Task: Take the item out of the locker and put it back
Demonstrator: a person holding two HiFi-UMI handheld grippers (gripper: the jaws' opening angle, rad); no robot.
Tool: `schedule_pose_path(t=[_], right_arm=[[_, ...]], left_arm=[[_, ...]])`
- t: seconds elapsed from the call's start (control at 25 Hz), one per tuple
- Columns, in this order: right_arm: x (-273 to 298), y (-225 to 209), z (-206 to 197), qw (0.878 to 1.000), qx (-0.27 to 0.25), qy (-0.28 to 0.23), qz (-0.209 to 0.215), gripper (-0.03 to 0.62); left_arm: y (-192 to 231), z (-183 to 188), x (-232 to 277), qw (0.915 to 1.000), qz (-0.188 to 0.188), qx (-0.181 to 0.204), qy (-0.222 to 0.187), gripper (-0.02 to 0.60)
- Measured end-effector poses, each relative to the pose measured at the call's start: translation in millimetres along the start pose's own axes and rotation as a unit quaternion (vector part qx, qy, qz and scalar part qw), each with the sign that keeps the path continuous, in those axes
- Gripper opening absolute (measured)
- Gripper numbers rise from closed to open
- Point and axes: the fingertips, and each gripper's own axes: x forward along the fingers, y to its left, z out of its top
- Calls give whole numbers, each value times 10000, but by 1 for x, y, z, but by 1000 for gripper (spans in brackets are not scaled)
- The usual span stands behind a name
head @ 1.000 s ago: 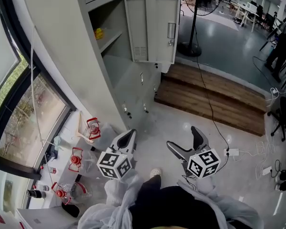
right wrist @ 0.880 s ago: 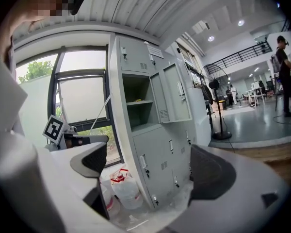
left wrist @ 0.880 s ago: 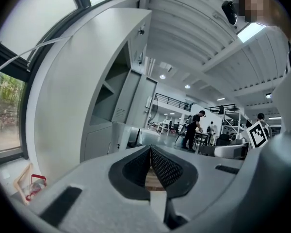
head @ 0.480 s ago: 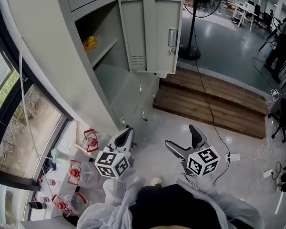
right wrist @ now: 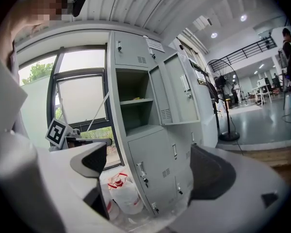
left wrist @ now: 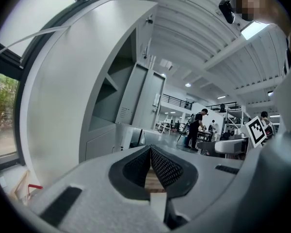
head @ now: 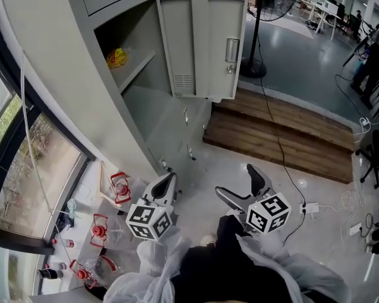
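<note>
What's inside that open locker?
A yellow item lies on the shelf inside the locker. Nothing else shows in there, but the far corners are too dark to tell.

Ahead of the left tongs (head: 168, 179) and right tongs (head: 236, 180) stands the grey metal locker (head: 145, 115), its door open. A crumpled yellow item (head: 117, 57) lies on its shelf. Left of the left tongs sit red-capped clear plastic jugs (head: 120, 185); a brown wooden plank platform (head: 284, 137) lies beyond the right tongs.
</note>
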Motion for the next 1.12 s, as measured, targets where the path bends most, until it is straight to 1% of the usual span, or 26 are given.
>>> schedule_pose_path(t=[0.2,0.44,0.56,0.64,0.76,0.88,1.12], right_arm=[[17,-1,11,9996,2,-135,250,537],[63,-11,47,9965,-184,-304,753,537],[93,-13,63,9933,-260,-334,1080,537],[114,-14,76,9904,-319,-344,1301,537],[145,-14,94,9852,-433,-374,1614,537],[173,-17,109,9801,-518,-355,1881,537],[219,-22,128,9660,-574,-306,2501,535]], left_arm=[[11,7,0,9997,206,20,-130,8],[33,41,12,9967,604,122,-530,8],[45,55,19,9942,821,87,-688,8],[49,64,26,9928,917,98,-758,8],[62,76,38,9896,1156,157,-845,8],[75,86,48,9857,1391,116,-948,8],[96,97,64,9753,1948,92,-1040,8]])
